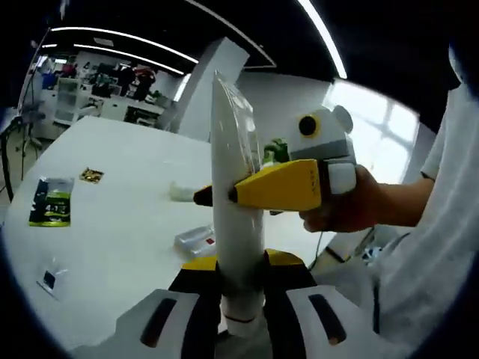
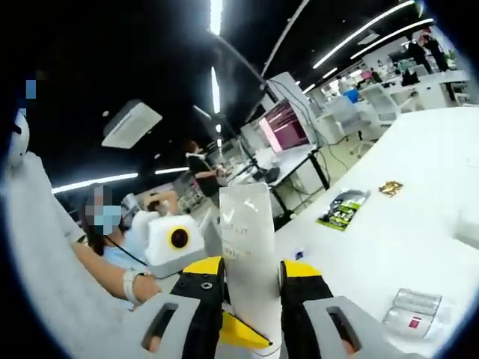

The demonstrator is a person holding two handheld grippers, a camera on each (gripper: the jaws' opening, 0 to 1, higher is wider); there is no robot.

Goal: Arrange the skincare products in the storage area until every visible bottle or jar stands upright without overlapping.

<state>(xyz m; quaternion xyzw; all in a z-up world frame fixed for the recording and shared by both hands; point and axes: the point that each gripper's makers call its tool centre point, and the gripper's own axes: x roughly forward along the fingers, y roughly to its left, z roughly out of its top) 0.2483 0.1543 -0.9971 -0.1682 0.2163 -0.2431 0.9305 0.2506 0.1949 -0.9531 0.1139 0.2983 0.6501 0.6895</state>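
A white squeeze tube [image 1: 233, 149] rises upright from between the jaws of my left gripper [image 1: 239, 278], which is shut on its lower end near the cap. My right gripper [image 1: 221, 196] comes in from the right, held by a person's hand, and pinches the tube at mid-height. In the right gripper view the tube's flat crimped end [image 2: 245, 224] stands between the yellow-tipped jaws of my right gripper [image 2: 251, 275], shut on it. Below them, a yellow part of the left gripper [image 2: 241, 334] touches the tube. The tube is held in the air above the white table [image 1: 127, 149].
A green-black sachet [image 1: 51, 202] [image 2: 343, 208], a small gold packet [image 1: 91, 175] [image 2: 389, 188] and a clear box with a red label [image 1: 196, 239] [image 2: 413, 308] lie on the table. A small white item [image 1: 179, 192] lies behind the tube. Desks, monitors and people fill the background.
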